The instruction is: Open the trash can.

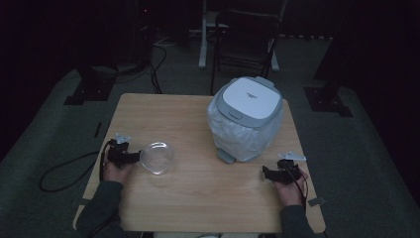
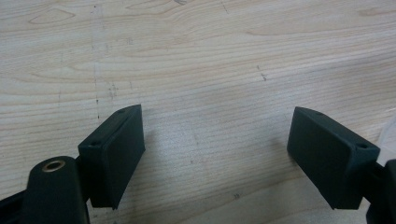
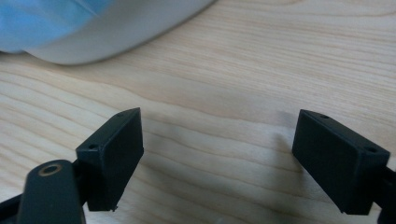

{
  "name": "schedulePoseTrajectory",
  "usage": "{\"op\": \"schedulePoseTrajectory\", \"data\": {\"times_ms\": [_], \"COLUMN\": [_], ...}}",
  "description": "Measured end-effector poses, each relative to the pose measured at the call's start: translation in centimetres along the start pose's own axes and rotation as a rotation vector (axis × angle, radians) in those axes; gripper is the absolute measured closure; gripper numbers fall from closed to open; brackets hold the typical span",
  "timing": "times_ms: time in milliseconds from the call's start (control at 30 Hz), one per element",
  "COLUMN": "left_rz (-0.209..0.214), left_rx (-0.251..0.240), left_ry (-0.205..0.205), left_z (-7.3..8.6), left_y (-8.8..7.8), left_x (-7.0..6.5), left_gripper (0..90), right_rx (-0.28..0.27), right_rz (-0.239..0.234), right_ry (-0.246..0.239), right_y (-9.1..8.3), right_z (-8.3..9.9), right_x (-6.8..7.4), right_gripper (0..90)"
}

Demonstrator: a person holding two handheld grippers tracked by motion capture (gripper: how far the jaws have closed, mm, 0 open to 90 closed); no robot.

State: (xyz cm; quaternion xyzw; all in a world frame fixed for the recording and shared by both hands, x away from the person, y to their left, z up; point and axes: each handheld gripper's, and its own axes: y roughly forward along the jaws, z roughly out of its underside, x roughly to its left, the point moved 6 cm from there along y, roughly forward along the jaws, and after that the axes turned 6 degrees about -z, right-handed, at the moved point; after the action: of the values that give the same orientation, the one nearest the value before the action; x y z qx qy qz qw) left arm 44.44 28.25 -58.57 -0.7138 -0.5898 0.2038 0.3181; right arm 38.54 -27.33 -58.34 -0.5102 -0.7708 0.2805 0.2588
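Note:
A white bin (image 1: pixel 246 119) with a grey-rimmed lid and a plastic liner stands at the table's back right. A clear plastic bowl (image 1: pixel 157 157) sits at the front left. My left gripper (image 1: pixel 135 157) lies on the wood just left of the bowl, pointing at it. Its jaws are open, with bare wood between them (image 2: pixel 217 154). My right gripper (image 1: pixel 266 173) rests at the front right, pointing left, a little in front of the bin. It is open too (image 3: pixel 218 156), with nothing between the jaws. The bin's pale base (image 3: pixel 116 28) curves across the top left of the right gripper view.
The wooden table (image 1: pixel 198 198) has bare surface between the two grippers. The bin's grey pedal (image 1: pixel 227 156) sticks out toward the front. A dark chair (image 1: pixel 247 34) stands behind the table, and a cable (image 1: pixel 59 173) loops on the floor at the left.

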Motion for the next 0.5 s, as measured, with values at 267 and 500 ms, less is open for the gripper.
{"op": "schedulePoseTrajectory", "data": {"times_ms": [267, 500], "left_rz": [0.0, 0.0], "left_rx": [0.0, 0.0], "left_ry": [0.0, 0.0], "left_z": [0.0, 0.0], "left_y": [0.0, 0.0], "left_x": [0.0, 0.0], "left_gripper": [19.9, 19.9], "right_rx": [-0.021, -0.043], "right_rz": [0.016, 0.021], "right_ry": [-0.032, -0.046], "right_y": [-1.0, -2.0], "right_z": [-0.8, -1.7], "right_x": [0.7, 1.3], "right_gripper": [23.8, 29.5]}}
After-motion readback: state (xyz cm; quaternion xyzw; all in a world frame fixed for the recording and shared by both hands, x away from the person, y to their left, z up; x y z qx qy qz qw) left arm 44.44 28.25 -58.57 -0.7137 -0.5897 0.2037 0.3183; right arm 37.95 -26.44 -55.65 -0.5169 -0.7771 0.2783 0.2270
